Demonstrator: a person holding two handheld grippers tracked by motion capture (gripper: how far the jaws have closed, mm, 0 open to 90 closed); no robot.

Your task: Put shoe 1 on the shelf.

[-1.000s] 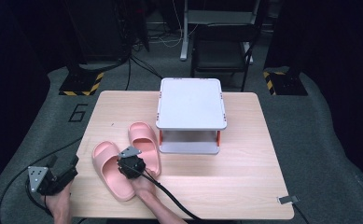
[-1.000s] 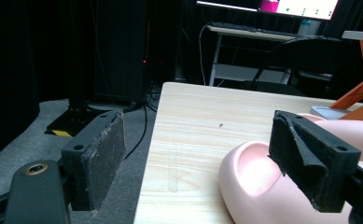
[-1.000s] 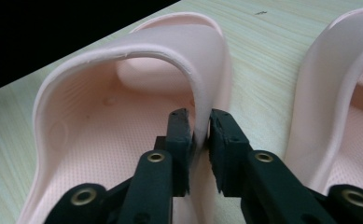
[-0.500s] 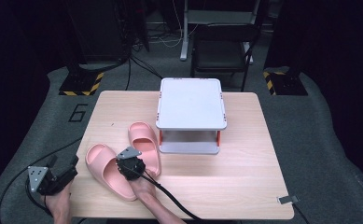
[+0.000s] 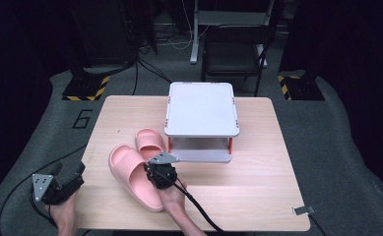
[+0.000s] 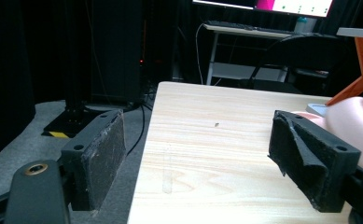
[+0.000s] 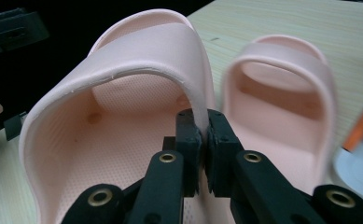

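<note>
Near the front edge of the table (image 5: 258,196), left of its middle, your right gripper (image 7: 203,140) is clenched on the strap of the nearer pink slipper (image 5: 132,174); the right gripper view has both pads pinching the strap's edge with no gap left. That slipper lies slanted, its toe toward the left edge, and touches the second slipper (image 5: 152,141), which sits just behind it beside the white two-tier shelf (image 5: 201,110) at the table's centre. Your left gripper (image 5: 63,184) hangs off the front-left corner with its jaws spread wide and nothing between them.

You appear to be in the carrying step: the first slipper is gripped and about to be moved, most likely toward the shelf. The hold is on a thin, flexible strap, so expect the sole to swing and sag below the jaws. Lift high enough to clear the second slipper before you travel, and keep the heel from catching the shelf's orange posts (image 5: 230,146) or lower tray as you approach.
</note>
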